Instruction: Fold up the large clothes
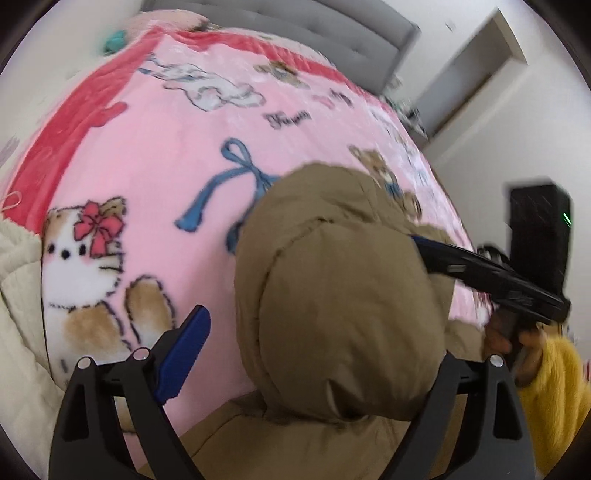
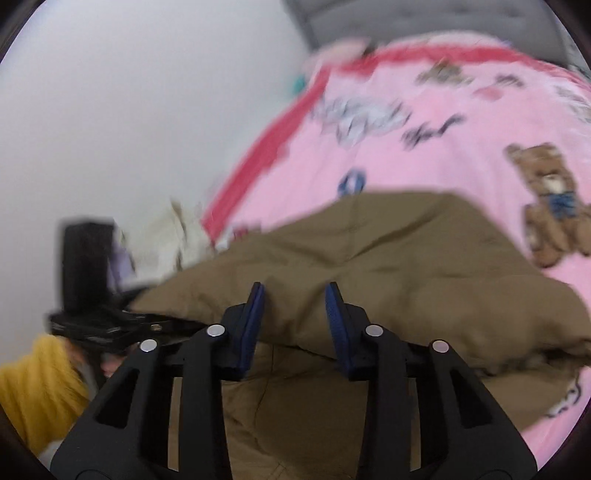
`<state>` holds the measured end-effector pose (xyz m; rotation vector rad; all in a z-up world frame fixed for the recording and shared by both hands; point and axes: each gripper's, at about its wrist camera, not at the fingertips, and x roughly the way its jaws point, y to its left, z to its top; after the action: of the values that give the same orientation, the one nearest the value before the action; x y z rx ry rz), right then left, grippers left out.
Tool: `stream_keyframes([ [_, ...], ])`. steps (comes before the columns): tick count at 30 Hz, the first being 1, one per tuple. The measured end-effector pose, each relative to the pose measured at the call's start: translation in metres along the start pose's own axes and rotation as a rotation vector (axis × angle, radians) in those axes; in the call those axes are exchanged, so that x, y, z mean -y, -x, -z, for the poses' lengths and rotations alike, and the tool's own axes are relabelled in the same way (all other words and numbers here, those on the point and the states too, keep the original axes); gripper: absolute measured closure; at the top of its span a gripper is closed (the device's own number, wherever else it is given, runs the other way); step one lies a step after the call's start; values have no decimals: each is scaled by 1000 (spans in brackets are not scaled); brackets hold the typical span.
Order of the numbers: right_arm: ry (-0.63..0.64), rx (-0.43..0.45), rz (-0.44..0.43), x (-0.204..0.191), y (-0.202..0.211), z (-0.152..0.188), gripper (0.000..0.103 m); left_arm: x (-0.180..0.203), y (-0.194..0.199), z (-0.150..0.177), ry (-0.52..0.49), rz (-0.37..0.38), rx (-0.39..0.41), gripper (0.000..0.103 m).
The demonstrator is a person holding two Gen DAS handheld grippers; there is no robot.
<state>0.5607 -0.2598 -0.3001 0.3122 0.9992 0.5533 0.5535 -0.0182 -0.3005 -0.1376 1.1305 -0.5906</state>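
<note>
Left claw [image 1: 314,350] stands wide apart under my control; I see its blue pad [image 1: 186,354] clear on one side, while the other finger is hidden behind a puffed fold of the brown coat [image 1: 332,295]. That fold bulges up between the fingers, and nothing shows the pad pressing it.

Right claw [image 2: 295,321] has both pads [image 2: 255,325] in view with a narrow gap, empty; the coat's edge lies just beyond and below the tips. From the left camera the right claw [image 1: 417,240] reaches in from the side and its tip meets the coat, though blur hides whether anything is pinched.

Coat lies on the near part of the pink blanket [image 1: 166,155]. From the right camera, its long axis runs across the view, side to side. Which end is collar or hem I cannot tell.

Beyond: grey headboard [image 1: 332,29], cream quilt [image 1: 14,295], yellow sleeve [image 1: 554,387].
</note>
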Motion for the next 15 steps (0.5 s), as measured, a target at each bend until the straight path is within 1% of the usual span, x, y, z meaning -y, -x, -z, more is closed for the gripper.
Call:
stream_keyframes([
  [1,2,-20,23,-2,-12,-1,70,0,-1,2,-8,-8,-17,16],
  [4,2,-83,18,-10,-42,-2,68,1,-4,13,-38,-29,-60,16],
  [6,14,-114,7,-18,-55,-1,68,0,-4,22,-41,-23,-71,16],
  [7,22,-111,-10,-23,-58,-2,68,-2,-4,26,-39,-3,-78,16],
  [8,36,-114,-12,-29,-61,-4,68,-3,-3,28,-35,12,-75,16],
  [9,43,-125,-4,-35,-62,-7,68,-2,-1,31,-39,2,-58,16],
  [10,45,-135,-7,-39,-62,-10,68,2,2,32,-68,-50,-24,15],
  [11,46,-141,-37,-42,-60,-9,69,12,6,35,-159,-150,32,15],
  [12,60,-135,-69,-47,-55,-11,69,22,8,39,-256,-211,73,14],
  [13,75,-125,-74,-49,-51,-13,69,27,7,40,-301,-209,64,14],
  [15,96,-121,-57,-52,-46,-16,69,26,6,36,-287,-157,30,14],
])
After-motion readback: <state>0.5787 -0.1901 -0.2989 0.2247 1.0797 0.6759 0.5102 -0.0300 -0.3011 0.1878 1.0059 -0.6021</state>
